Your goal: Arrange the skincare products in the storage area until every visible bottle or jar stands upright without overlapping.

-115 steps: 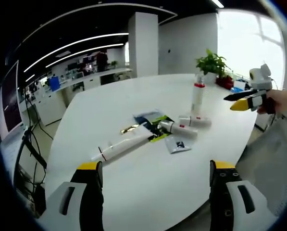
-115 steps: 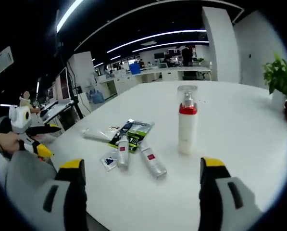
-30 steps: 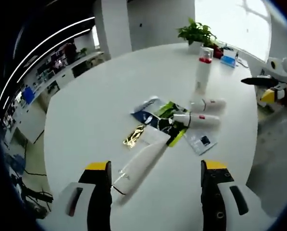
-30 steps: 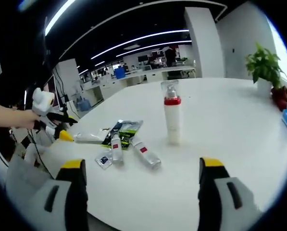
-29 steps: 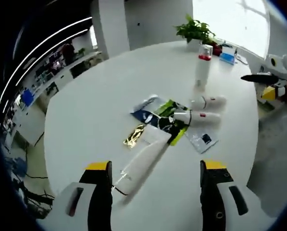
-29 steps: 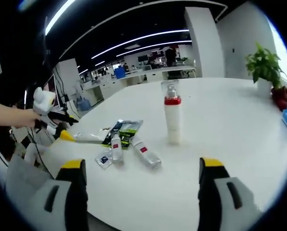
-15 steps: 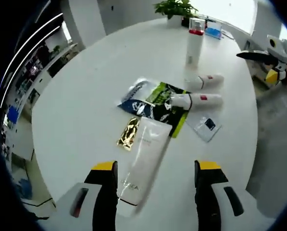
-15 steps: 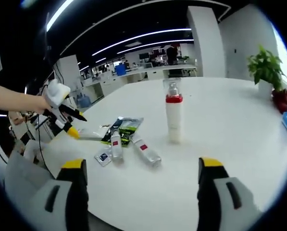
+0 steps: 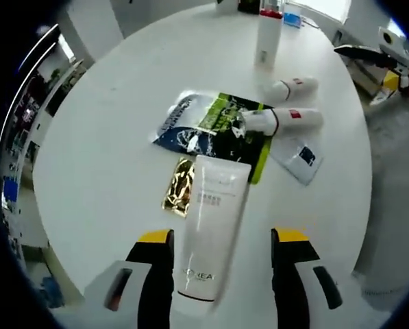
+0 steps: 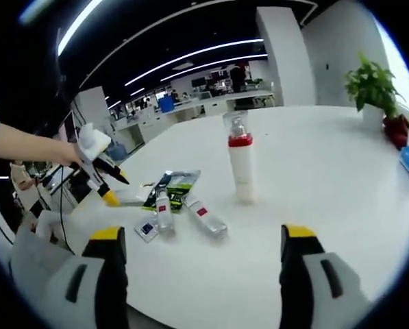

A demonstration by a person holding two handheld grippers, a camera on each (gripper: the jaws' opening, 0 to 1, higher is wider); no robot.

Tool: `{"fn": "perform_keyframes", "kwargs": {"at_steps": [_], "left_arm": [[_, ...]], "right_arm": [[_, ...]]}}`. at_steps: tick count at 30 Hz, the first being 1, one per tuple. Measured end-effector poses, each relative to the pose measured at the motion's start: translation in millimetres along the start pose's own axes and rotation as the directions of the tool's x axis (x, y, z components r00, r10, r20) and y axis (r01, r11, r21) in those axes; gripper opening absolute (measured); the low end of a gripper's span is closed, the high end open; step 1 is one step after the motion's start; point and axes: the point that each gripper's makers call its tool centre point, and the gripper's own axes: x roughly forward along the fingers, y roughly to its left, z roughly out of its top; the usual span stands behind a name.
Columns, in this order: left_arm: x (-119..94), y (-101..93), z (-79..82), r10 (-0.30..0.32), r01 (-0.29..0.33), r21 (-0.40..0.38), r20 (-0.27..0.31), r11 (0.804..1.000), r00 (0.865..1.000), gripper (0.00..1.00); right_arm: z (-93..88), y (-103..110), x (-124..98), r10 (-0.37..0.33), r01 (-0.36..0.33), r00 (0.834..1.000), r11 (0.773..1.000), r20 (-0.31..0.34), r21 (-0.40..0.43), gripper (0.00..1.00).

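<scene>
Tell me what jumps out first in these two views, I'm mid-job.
The big white tube lies flat between the left tongs, which stand open over it. On the white table beyond, two small bottles lie on their sides by the sachets; the red-collared pump bottle stands upright.

Both views are evenly lit from overhead, with long ceiling strips (image 10: 183,58) glowing white in the right gripper view. Strong daylight from a window (image 10: 403,62) washes out that view's right edge. The white table (image 9: 108,137) reflects a lot of light (nearly blown out in places), and shadows under things on it are faint. Fisheye bending curves straight lines towards the edges. The left gripper view is slightly soft with motion blur.
</scene>
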Motion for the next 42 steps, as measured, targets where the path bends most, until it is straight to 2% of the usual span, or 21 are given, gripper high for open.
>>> {"fn": "perform_keyframes", "kwargs": {"at_steps": [4, 15, 23, 28, 36, 42], "left_arm": [[5, -0.2, 1.8, -0.015, 0.015, 0.010, -0.014, 1.000, 1.000, 0.45], [14, 5.7, 1.7, -0.019, 0.022, 0.058, -0.053, 0.998, 0.998, 0.42], [24, 6.4, 0.9, -0.018, 0.027, 0.107, -0.087, 0.994, 0.996, 0.35], [26, 7.8, -0.2, -0.020, 0.029, 0.094, -0.094, 0.995, 0.995, 0.33], [24, 6.5, -2.2, -0.008, 0.013, 0.088, -0.063, 0.996, 0.998, 0.31], [25, 11.6, -3.1, 0.002, 0.000, 0.033, -0.042, 0.999, 0.999, 0.31]], "right_arm": [[-0.7, 0, 0, 0.000, 0.000, 1.000, 1.000, -0.003, 0.002, 0.93], [-2.3, -1, 1, -0.002, 0.002, 1.000, 1.000, -0.012, 0.004, 0.92], [-5.2, 0, 3, 0.003, -0.003, 1.000, 1.000, -0.027, 0.007, 0.91], [-7.8, 0, 4, 0.006, -0.005, 0.999, 1.000, -0.040, 0.002, 0.90], [-9.5, 0, 5, 0.008, -0.007, 0.999, 1.000, -0.046, 0.007, 0.89], [-10.5, 2, 6, 0.014, -0.014, 0.999, 1.000, -0.051, 0.004, 0.89]]}}
